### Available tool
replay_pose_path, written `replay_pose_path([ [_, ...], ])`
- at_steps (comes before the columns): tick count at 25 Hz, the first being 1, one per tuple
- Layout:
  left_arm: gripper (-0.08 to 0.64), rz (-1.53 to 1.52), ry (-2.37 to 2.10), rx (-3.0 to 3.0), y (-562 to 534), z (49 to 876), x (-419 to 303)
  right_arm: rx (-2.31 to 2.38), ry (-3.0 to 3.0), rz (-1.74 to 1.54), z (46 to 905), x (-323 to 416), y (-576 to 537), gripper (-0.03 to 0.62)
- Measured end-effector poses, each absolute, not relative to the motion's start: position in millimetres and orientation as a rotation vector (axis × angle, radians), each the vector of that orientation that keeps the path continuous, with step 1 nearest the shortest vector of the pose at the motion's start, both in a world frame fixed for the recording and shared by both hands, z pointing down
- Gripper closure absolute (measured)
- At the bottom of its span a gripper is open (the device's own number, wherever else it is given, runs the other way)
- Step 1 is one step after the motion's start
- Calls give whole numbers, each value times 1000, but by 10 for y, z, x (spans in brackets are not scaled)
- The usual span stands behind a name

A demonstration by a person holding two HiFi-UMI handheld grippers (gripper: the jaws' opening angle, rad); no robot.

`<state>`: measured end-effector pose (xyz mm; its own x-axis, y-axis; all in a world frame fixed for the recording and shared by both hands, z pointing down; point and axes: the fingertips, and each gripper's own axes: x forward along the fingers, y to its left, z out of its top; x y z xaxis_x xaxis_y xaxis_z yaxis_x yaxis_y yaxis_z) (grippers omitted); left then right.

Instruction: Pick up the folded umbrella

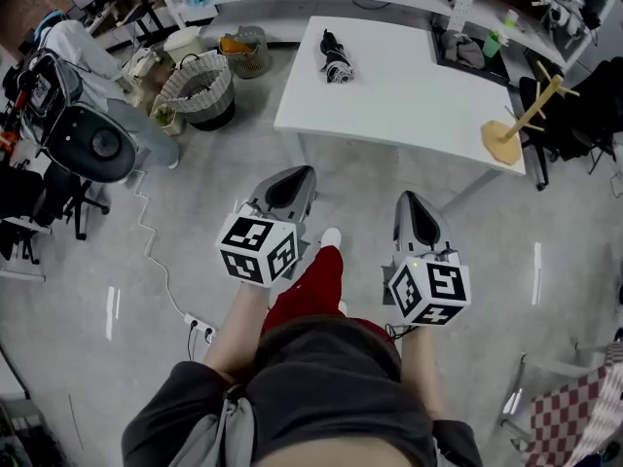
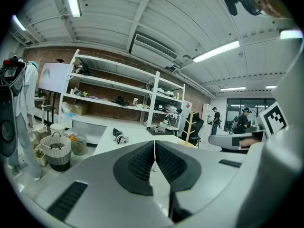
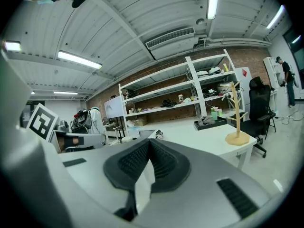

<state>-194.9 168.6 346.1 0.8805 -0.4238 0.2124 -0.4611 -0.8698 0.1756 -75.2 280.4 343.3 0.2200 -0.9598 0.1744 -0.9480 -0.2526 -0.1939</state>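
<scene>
Jaws together; grey cloth in tray

Your white table carries the folded umbrella at its far left, a wooden rack near right, and a dark tray behind it.

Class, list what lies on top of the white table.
On the table: a folded umbrella at its far left, a wooden stand at the near right corner, a dark tray with grey cloth far right. What the cloth covers is hidden.
</scene>
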Motion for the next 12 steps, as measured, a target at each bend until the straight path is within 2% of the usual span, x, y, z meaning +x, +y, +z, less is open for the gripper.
replay_pose_path([
  [12, 545, 254, -662, 2808, 664, 3560, -1358, -2456, 1891, -419, 3488, -195, 1870, 574],
])
